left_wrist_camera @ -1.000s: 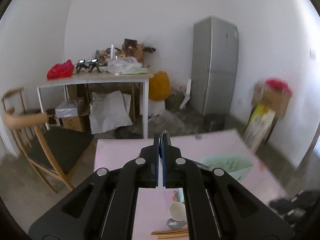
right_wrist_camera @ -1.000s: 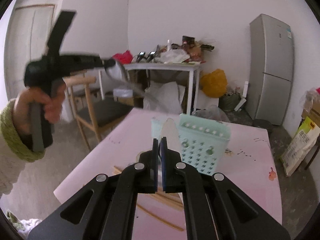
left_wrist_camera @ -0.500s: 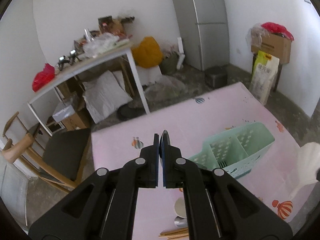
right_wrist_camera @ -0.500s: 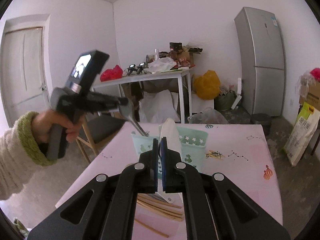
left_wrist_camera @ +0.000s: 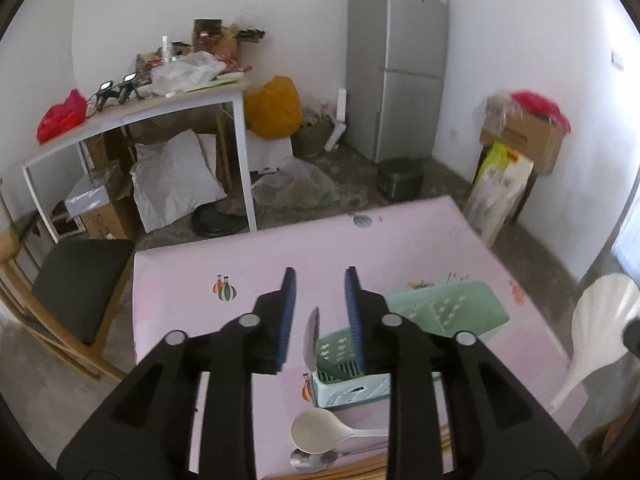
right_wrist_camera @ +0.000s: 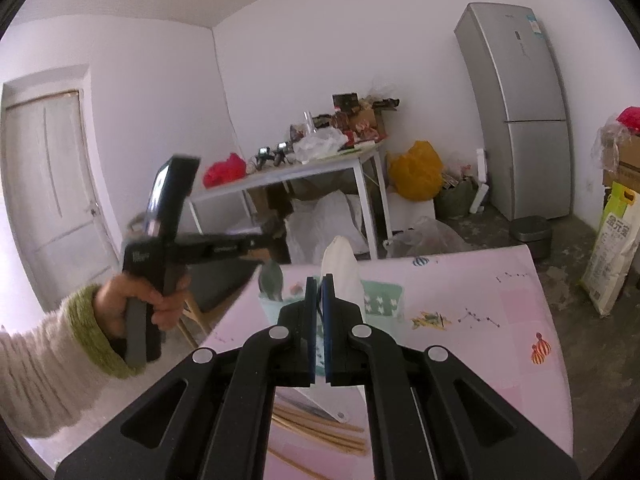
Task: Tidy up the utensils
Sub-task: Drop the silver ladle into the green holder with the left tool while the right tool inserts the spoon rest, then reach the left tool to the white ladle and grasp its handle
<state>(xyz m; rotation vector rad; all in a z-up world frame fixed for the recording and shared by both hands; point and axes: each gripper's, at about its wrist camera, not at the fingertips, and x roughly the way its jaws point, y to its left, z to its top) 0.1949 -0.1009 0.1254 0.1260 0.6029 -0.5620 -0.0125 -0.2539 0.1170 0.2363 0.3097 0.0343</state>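
My left gripper (left_wrist_camera: 320,276) hangs over the near end of the mint-green utensil basket (left_wrist_camera: 448,312), jaws opening. A metal spoon (left_wrist_camera: 311,336) stands between them, bowl up, in the basket's near compartment; the pads do not touch it. My right gripper (right_wrist_camera: 319,280) is shut on a white scoop (right_wrist_camera: 340,268), which sticks up past the fingertips and also shows as the white scoop (left_wrist_camera: 600,328) at the right edge. In the right wrist view a hand holds the left gripper (right_wrist_camera: 264,242) above the metal spoon (right_wrist_camera: 272,278) and the basket (right_wrist_camera: 382,294).
On the pink table (left_wrist_camera: 400,248) a white spoon (left_wrist_camera: 320,434), another metal spoon (left_wrist_camera: 310,460) and several wooden chopsticks (right_wrist_camera: 320,428) lie near the front edge. A wooden chair (left_wrist_camera: 76,280) stands at the table's left. A fridge (left_wrist_camera: 400,80) and a cluttered white table (left_wrist_camera: 160,108) stand behind.
The left jaws have parted and let go of the metal spoon, which now stands in the basket. The right gripper has risen and rolled with the white scoop still in it.
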